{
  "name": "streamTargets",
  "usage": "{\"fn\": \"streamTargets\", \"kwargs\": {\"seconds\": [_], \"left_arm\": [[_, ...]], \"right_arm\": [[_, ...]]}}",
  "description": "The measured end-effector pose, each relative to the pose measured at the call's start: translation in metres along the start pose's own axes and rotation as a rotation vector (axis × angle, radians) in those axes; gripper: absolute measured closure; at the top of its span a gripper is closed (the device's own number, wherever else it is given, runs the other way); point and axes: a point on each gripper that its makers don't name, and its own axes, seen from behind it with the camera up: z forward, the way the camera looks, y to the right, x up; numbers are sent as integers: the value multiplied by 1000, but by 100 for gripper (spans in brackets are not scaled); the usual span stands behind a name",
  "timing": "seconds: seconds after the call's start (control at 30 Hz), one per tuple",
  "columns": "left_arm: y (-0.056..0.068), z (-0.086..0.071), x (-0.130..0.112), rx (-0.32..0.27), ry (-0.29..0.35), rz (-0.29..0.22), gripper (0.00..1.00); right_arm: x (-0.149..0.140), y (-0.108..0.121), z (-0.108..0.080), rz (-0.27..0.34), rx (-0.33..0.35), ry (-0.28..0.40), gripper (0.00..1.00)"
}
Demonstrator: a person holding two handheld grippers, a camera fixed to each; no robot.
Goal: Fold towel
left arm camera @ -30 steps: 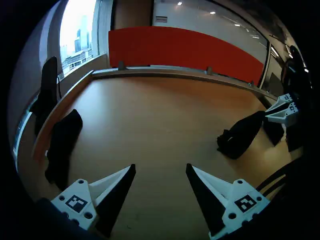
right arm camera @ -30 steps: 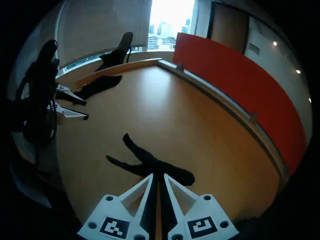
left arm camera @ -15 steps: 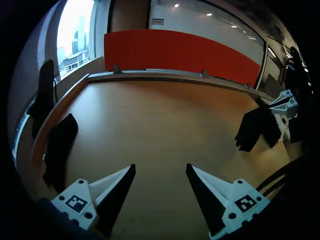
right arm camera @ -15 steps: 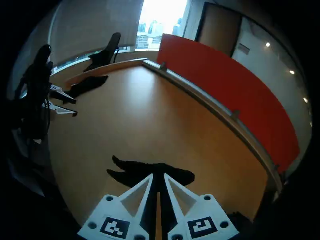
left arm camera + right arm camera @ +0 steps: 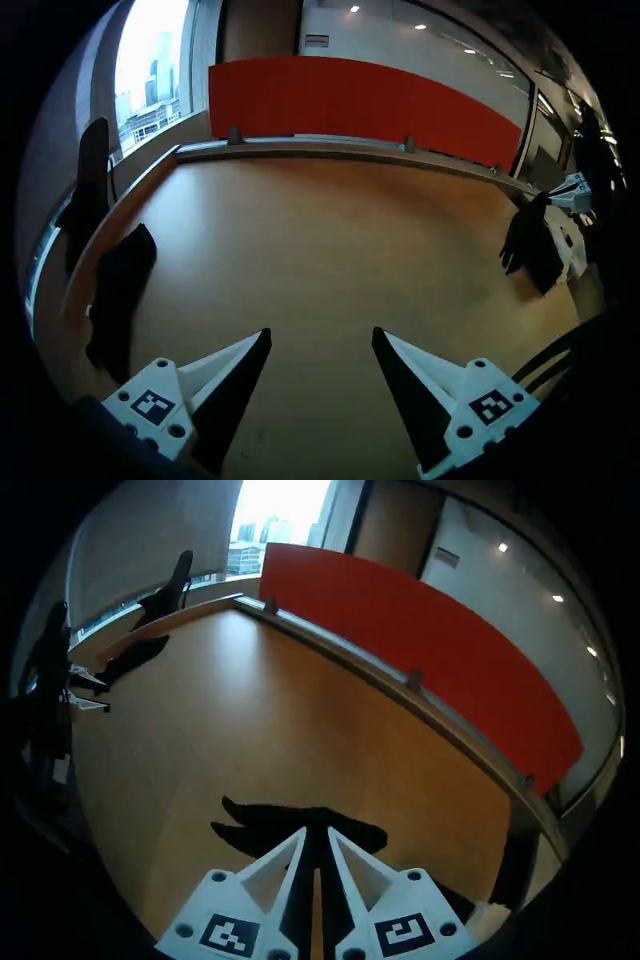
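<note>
Leftward, dark cloth; right gripper pinches towel

Smooth orange-brown wooden worktop. In the left gripper view, a long red partition panel stands along its far edge at 12 o'clock. Bright window at 10 o'clock, city towers outside. Dark chair back at 9 o'clock. Small ceiling lights at 1 o'clock, above a pale wall.

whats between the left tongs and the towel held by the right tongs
Only bare wooden tabletop: in the left gripper view it runs unbroken from the open left tongs to the black towel.
</note>
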Motion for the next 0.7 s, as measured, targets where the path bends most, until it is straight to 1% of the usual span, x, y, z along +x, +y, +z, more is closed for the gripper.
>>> {"fn": "streamTargets", "kwargs": {"seconds": [0.3,0.5,0.7], "left_arm": [[6,1,4,2,1,6,6],[10,2,6,5,-1,11,6],[11,3,7,11,-5,14,6]], "right_arm": [[-5,65,-18,38,-68,-4,96],[-7,107,-27,54,-112,-13,96],[-13,145,-35,58,-153,-35,96]]}}
